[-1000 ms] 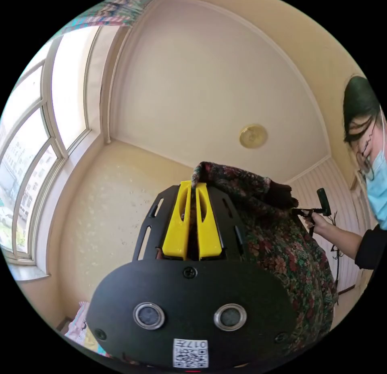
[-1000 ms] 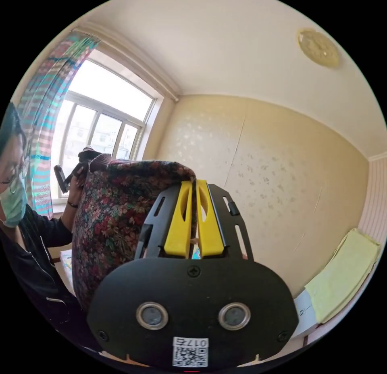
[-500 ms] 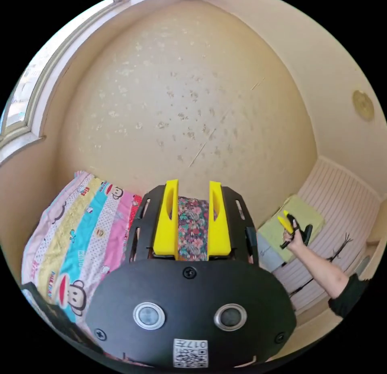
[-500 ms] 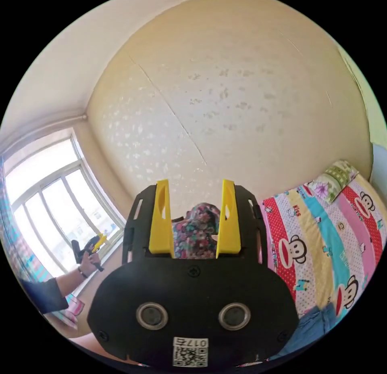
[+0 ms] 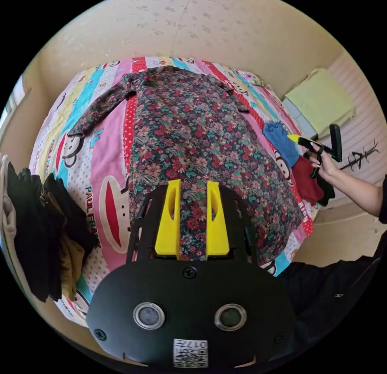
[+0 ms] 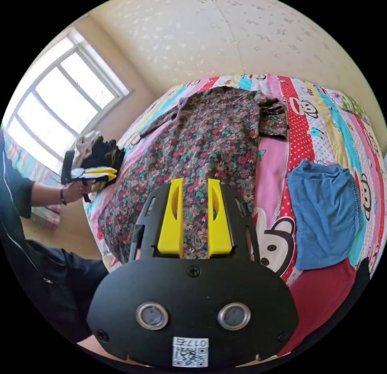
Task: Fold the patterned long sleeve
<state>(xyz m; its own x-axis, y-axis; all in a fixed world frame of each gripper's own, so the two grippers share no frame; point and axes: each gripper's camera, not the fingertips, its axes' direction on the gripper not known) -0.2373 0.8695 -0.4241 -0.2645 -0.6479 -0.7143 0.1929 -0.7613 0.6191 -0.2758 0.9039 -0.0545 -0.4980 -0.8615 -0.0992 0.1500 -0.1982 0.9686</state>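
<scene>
The patterned long sleeve is a dark floral garment lying flat on the striped cartoon bedsheet, with its collar at the far end. One sleeve stretches out across the sheet. In the right gripper view the garment has its other sleeve bunched beside the body. My left gripper hovers open above the hem, gripping nothing. My right gripper is open above the hem too. Each gripper also appears in the other's view, held in a hand: the right gripper and the left gripper.
A blue garment and a red one lie on the bed beside the floral piece. A pile of dark clothes sits at the bed's other side. A yellow-green folded cloth rests on a stand by the wall. A window lights the room.
A second ago both grippers were shut on the garment, holding it up in the air. They have opened, and it now lies spread on the bed. Both cameras have tilted down.
</scene>
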